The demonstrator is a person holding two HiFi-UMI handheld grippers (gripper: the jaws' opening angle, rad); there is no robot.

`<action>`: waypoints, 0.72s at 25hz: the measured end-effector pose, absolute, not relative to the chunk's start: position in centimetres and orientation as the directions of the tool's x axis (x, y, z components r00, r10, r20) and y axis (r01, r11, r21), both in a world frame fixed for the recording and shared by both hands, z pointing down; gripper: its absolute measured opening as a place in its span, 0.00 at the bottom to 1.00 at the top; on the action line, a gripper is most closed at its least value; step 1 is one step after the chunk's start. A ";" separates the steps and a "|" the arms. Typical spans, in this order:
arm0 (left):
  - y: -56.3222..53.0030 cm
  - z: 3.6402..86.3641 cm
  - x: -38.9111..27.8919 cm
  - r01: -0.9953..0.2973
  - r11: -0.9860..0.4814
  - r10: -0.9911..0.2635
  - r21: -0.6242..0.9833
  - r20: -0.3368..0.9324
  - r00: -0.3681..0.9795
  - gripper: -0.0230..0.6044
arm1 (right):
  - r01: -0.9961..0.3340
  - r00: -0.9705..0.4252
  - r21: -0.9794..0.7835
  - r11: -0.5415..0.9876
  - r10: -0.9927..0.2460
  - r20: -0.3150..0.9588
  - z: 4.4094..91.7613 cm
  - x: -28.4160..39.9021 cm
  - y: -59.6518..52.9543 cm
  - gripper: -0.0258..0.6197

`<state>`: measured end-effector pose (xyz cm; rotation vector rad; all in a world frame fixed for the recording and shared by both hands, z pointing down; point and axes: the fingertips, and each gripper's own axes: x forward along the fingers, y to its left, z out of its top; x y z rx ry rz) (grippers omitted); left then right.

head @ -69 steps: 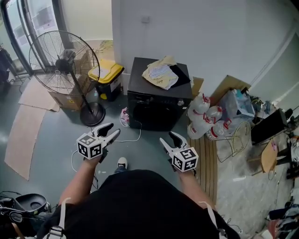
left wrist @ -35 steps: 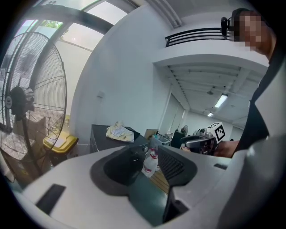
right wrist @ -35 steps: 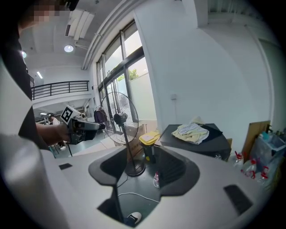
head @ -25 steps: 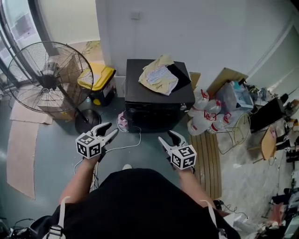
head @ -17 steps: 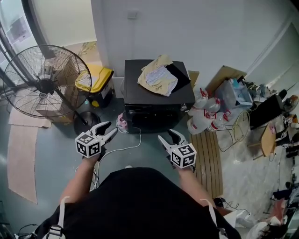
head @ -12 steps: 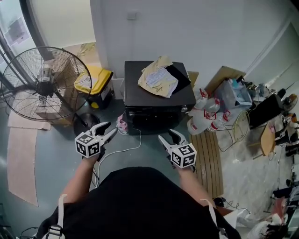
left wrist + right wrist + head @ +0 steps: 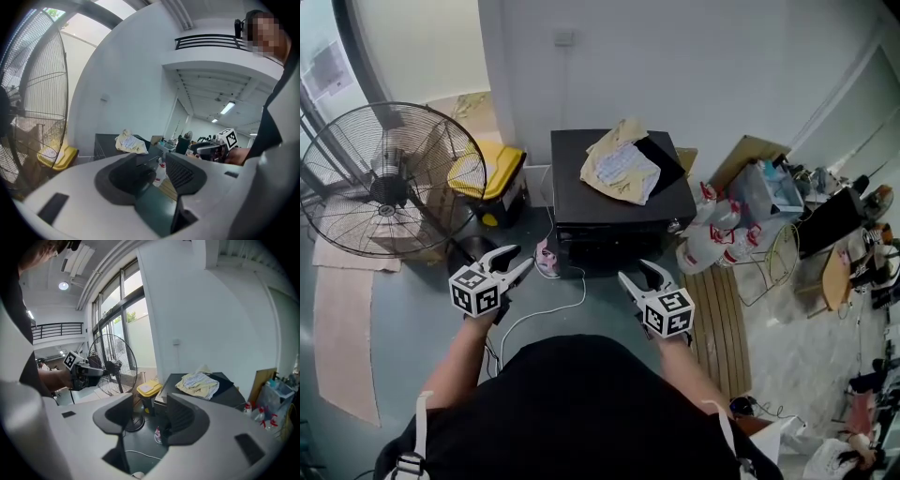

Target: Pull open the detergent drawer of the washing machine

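The black washing machine (image 7: 574, 183) stands against the white wall, with crumpled yellow cloths (image 7: 623, 169) on its lid. Only a narrow strip of its front panel (image 7: 614, 234) shows, and I cannot make out the detergent drawer. My left gripper (image 7: 517, 260) is open and empty, hanging over the floor short of the machine's left corner. My right gripper (image 7: 636, 272) is open too, just before the machine's front. In the left gripper view the machine (image 7: 105, 143) lies beyond the spread jaws. The right gripper view shows it (image 7: 220, 387) to the right of the jaws.
A big pedestal fan (image 7: 389, 178) stands at the left, beside a yellow-lidded bin (image 7: 492, 178). Several water bottles (image 7: 712, 234) and boxes crowd the machine's right side. A white cable (image 7: 553, 305) and a pink item (image 7: 546, 262) lie on the floor in front. Wooden slats (image 7: 722, 319) lie on the right.
The head view has shifted, so the fan and machine sit a little differently in frame. Both grippers hold the same open pose in front of the body.
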<state>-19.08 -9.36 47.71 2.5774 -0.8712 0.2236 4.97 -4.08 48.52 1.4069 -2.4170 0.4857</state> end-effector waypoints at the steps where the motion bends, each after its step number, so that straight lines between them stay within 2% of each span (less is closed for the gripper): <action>1: -9.6 47.7 -19.3 -0.609 -0.722 -0.543 0.327 0.277 0.793 0.36 | -0.877 -0.473 -0.137 0.461 -0.775 0.421 48.5 4.8 -4.2 0.39; 18: -10.2 48.3 -21.0 -0.593 -0.736 -0.524 0.327 0.280 0.805 0.36 | -0.883 -0.460 -0.138 0.448 -0.772 0.440 49.4 3.0 -4.1 0.39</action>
